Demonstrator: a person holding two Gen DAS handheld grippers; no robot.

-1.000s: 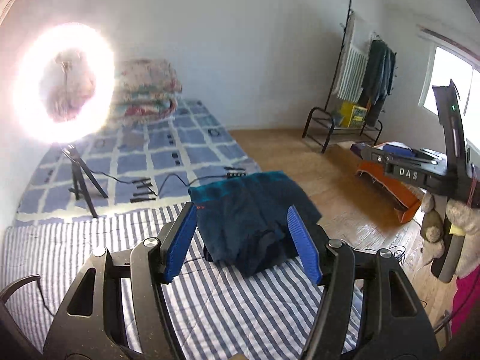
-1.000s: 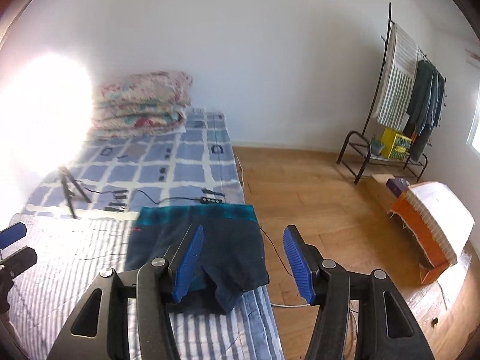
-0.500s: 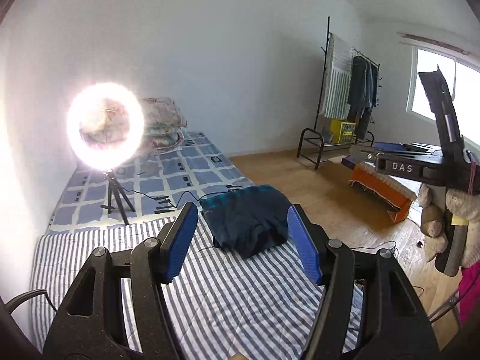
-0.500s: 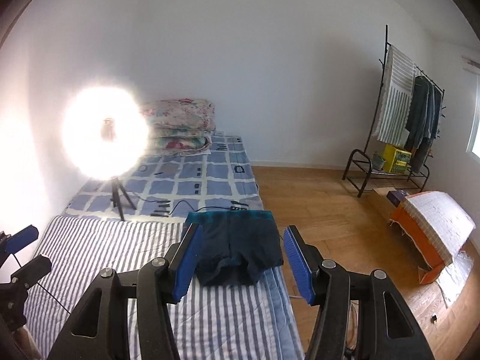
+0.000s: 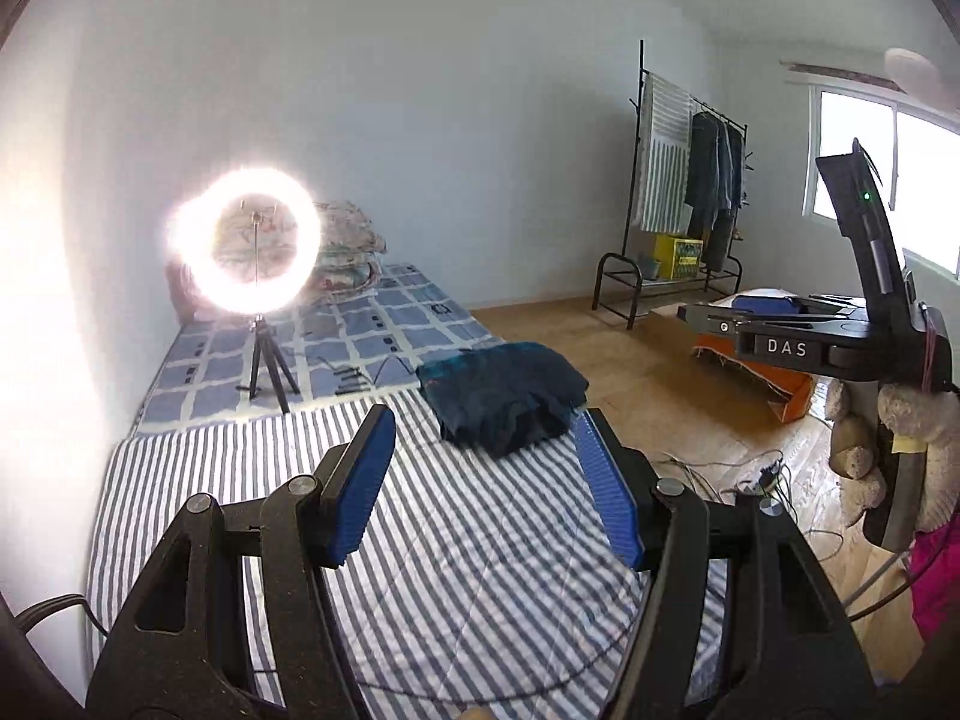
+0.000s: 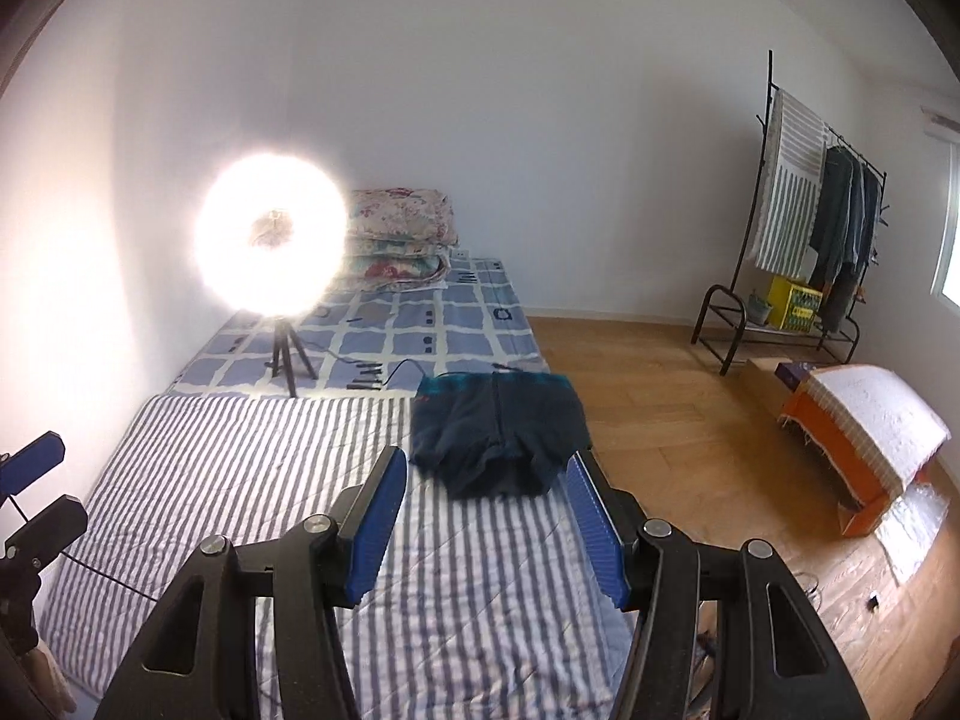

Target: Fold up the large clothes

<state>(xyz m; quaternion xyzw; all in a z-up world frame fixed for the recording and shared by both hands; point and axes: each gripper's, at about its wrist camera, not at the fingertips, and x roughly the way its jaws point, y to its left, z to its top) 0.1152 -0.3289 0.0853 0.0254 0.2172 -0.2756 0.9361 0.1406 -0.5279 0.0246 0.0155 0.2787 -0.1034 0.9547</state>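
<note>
Here, the left gripper (image 5: 483, 480) is seen with its jaws held apart and nothing between them; its ribbed blue pads (image 5: 363, 489) are mounted on black, angular plastic arms. The right gripper (image 6: 483, 516) is likewise held with its jaws apart and empty, built of the same ridged blue pads (image 6: 375, 525) and black frame. Both are held above the near part of a mattress (image 5: 480, 570) covered in a quilted sheet of grey and white stripes.

Beyond the pads, a folded dark navy garment (image 6: 498, 435) is laid at the right edge of the striped mattress, close to its far corner; a teal band is shown along its far hem, and the soft cloth is bunched into rounded folds at the near side. It is touched by neither gripper.

Past the striped sheet, a blue-and-white checked cover (image 6: 420, 324) is spread, on which a glowing ring light (image 6: 273, 246) is stood on a thin black tripod, with a black cable trailing beside it. Floral quilts (image 6: 402, 240) are stacked at the far edge against the white wall. To the right, a wooden plank floor (image 6: 660, 420) and a black metal clothes rack (image 6: 792, 240) are visible.
</note>
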